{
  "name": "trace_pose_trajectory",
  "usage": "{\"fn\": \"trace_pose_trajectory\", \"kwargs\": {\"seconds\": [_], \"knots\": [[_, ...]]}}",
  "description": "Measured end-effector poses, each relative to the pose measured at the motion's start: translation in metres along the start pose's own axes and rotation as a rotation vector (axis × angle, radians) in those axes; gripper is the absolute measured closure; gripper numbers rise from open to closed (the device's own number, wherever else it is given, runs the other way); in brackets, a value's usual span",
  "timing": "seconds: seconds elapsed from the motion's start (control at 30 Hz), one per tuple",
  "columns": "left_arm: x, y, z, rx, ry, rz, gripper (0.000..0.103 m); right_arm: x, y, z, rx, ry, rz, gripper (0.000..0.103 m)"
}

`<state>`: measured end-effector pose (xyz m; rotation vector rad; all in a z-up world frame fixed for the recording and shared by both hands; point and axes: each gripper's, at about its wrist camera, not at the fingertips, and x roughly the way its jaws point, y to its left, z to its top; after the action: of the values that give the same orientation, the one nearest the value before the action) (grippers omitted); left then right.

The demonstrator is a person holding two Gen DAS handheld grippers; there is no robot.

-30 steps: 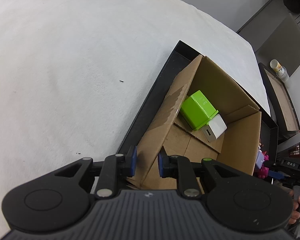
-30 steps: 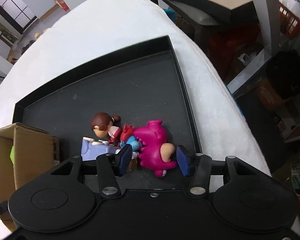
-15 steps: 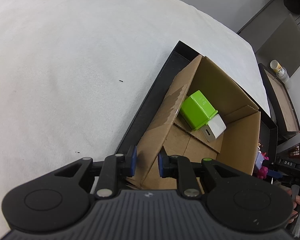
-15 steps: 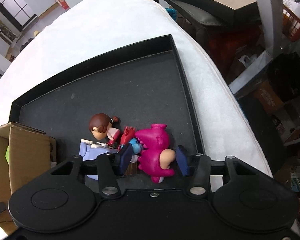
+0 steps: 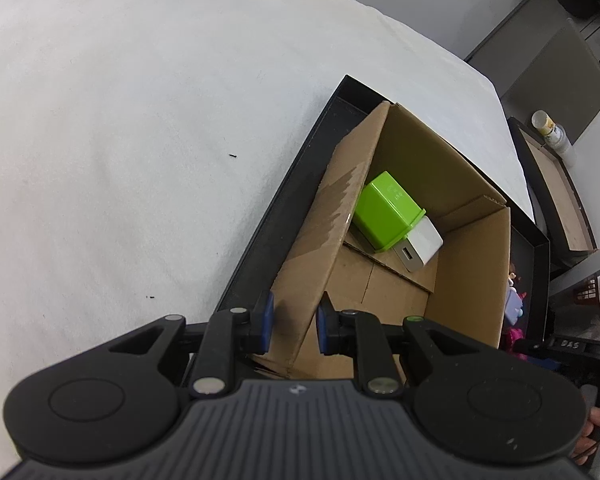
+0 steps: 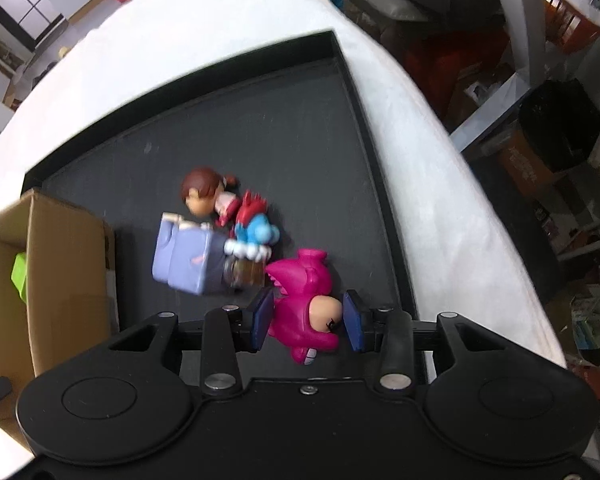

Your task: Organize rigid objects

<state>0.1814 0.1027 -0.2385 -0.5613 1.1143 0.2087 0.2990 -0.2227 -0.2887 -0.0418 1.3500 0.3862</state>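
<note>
In the right wrist view my right gripper (image 6: 306, 320) is shut on a magenta toy figure (image 6: 306, 300) and holds it above the black tray (image 6: 260, 120). A brown-haired doll (image 6: 204, 196), a lavender block (image 6: 184, 258) and a red-and-blue toy (image 6: 256, 228) lie on the tray behind it. In the left wrist view my left gripper (image 5: 294, 324) is shut on the side wall of the cardboard box (image 5: 420, 168). Inside the box lie a green block (image 5: 384, 212) and a white charger (image 5: 420, 246).
The tray (image 5: 292, 184) lies on a white table (image 5: 120, 120). The box (image 6: 52, 264) stands at the tray's left end. Beyond the table's right edge are a side table with a cup (image 5: 548, 128), a chair and floor clutter (image 6: 540, 140).
My right gripper has narrowed onto the magenta figure and lifted it away from the other toys, which now lie farther off. My left gripper has not moved.
</note>
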Motion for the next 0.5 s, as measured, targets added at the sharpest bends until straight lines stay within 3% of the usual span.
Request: {"fn": "trace_pose_trajectory", "kwargs": {"seconds": [0.33,0.5], "knots": [[0.0,0.0,0.0,-0.007,0.004,-0.005,0.084,0.019,0.008,-0.002,0.007,0.045,-0.053,0.052],[0.0,-0.004,0.001,-0.006,-0.002,0.011,0.084,0.02,0.016,-0.005,-0.047,0.04,-0.069,0.065]]}}
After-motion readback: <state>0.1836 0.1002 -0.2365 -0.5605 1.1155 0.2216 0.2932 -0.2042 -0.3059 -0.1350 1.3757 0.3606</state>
